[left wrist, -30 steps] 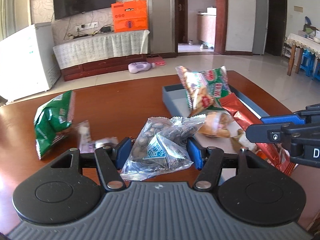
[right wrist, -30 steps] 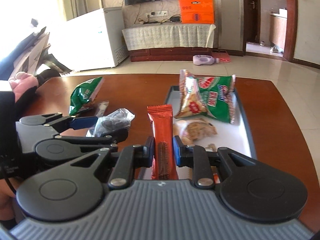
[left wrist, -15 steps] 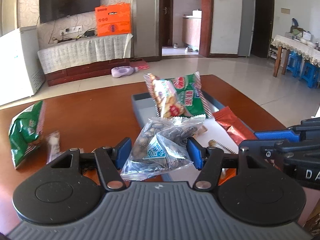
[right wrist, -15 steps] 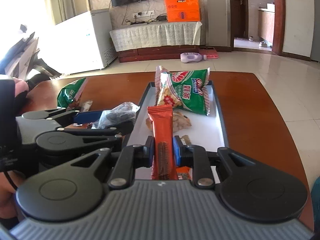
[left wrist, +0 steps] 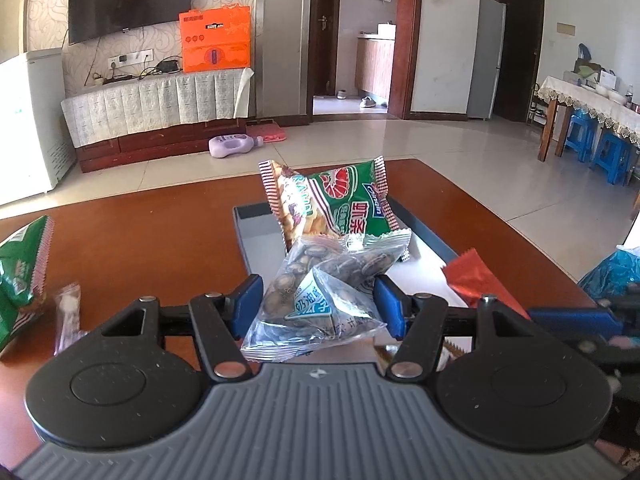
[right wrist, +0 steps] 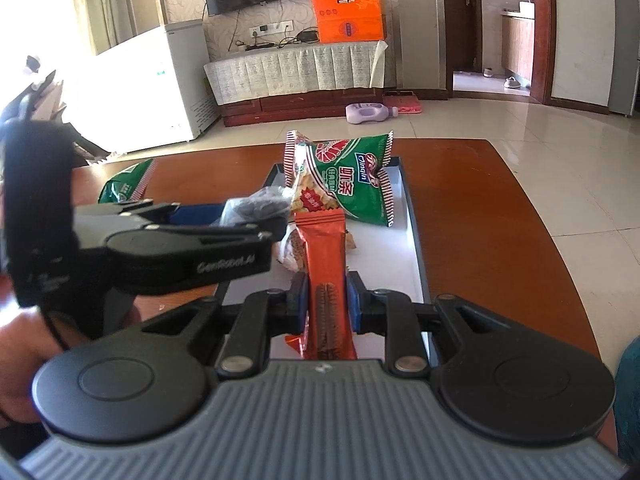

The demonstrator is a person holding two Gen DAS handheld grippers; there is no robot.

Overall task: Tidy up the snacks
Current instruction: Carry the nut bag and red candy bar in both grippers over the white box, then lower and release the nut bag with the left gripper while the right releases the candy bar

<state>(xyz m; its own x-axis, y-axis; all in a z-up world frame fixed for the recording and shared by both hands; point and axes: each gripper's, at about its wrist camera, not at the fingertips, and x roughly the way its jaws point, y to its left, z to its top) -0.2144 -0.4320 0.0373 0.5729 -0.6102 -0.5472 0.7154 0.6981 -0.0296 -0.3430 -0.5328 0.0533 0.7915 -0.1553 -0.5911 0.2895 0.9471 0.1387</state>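
My left gripper (left wrist: 318,300) is shut on a clear packet of seeds (left wrist: 320,292), held over the near left part of the blue-rimmed tray (left wrist: 256,216). My right gripper (right wrist: 327,300) is shut on a red wafer bar (right wrist: 325,264), upright above the tray's white floor (right wrist: 384,248). In the tray stands a green prawn-cracker bag (right wrist: 344,184) with a small clear biscuit packet (right wrist: 292,250) in front of it. The left gripper (right wrist: 256,216) with the seeds crosses the right wrist view from the left. The red bar (left wrist: 476,276) shows at the right of the left wrist view.
A second green snack bag (left wrist: 22,272) and a small clear packet (left wrist: 66,312) lie on the brown table (left wrist: 140,240) left of the tray. A hand (right wrist: 20,352) holds the left gripper. The table's right edge curves close to the tray.
Both grippers have moved over the tray with their packets. The seed packet has gone from the table left of the tray to above its near end. The red bar has shifted further over the tray.
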